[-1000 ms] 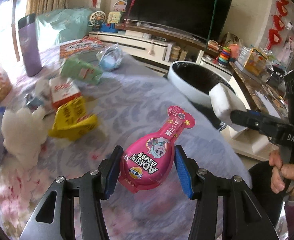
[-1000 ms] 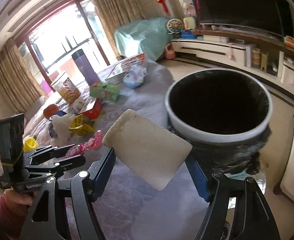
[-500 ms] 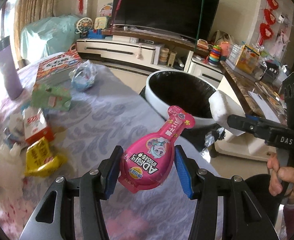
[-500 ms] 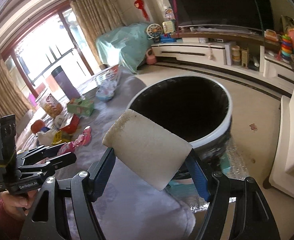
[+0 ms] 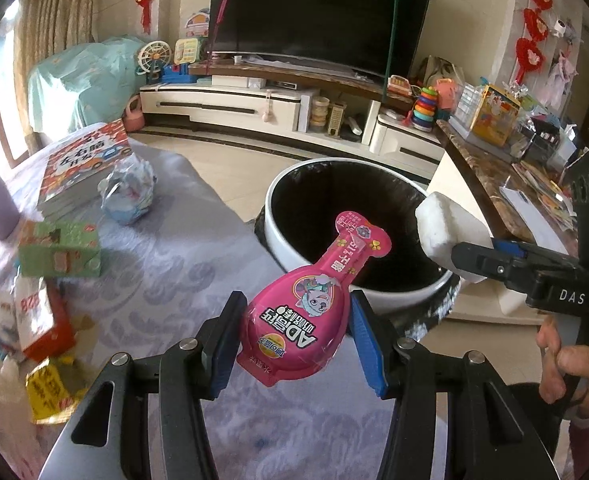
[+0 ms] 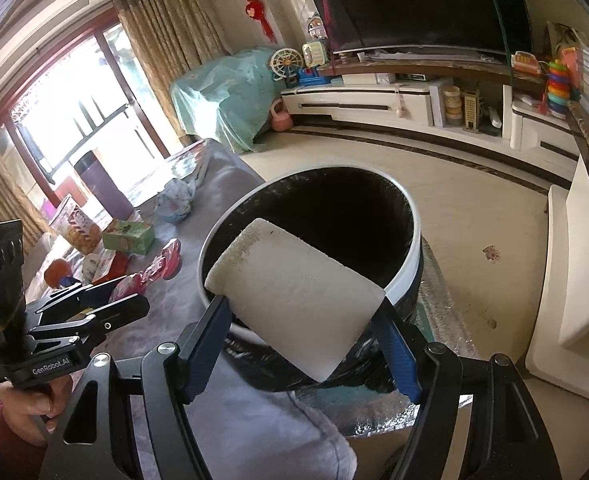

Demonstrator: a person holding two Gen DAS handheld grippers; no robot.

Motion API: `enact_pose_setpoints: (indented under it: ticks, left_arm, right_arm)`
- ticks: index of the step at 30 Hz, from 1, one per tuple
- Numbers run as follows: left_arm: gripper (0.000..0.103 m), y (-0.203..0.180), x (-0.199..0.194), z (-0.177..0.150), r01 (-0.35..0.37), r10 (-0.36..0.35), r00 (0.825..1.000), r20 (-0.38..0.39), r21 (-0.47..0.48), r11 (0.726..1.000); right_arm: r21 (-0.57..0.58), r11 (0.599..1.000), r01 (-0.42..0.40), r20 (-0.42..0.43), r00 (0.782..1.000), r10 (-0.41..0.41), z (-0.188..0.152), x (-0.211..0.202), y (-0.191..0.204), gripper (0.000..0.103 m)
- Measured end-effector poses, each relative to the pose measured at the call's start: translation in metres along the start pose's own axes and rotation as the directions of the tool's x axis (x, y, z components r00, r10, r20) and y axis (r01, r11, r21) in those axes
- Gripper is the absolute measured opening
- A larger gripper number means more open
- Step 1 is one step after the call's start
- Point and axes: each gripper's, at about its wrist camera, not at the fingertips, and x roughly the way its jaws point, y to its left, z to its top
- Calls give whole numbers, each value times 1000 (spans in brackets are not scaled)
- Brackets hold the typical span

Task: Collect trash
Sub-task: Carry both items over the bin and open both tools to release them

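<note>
My left gripper [image 5: 294, 338] is shut on a pink bottle-shaped drink pouch [image 5: 306, 308], held above the table's edge with its neck pointing at the trash bin [image 5: 290, 236]. The bin is white-rimmed with a black liner and stands on the floor beside the table. My right gripper [image 6: 306, 332] is shut on a white foam block [image 6: 294, 296], held over the bin's near rim [image 6: 408, 264]. In the left wrist view the foam block [image 5: 450, 232] hangs at the bin's right side. The right wrist view shows the pink pouch [image 6: 162, 266] in the left gripper at the left.
On the grey patterned tablecloth [image 5: 166, 256] lie a green carton [image 5: 58, 254], a crumpled plastic bag [image 5: 128, 194], a stack of books [image 5: 80, 164], a red-and-white box [image 5: 40, 320] and a yellow wrapper [image 5: 50, 392]. A purple bottle [image 6: 102, 186] stands farther back. A TV stand [image 5: 254, 108] lines the wall.
Both grippers have swung toward the bin with their loads. The bin has grown larger and more central in both views; the table clutter has slid off to the left.
</note>
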Motion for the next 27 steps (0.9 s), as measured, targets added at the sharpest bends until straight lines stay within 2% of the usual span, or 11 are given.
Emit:
enact_pose_setpoints:
  ticks: [14, 27]
  left_arm:
    - [51, -12, 45, 37, -16, 17, 1000, -17, 41, 999]
    - [52, -18, 65, 51, -19, 21, 999, -31, 61, 998]
  right_arm:
    - [-3, 1000, 27, -21, 999, -27, 25, 19, -15, 74]
    - [-14, 999, 35, -43, 998, -35, 34, 31, -23, 76]
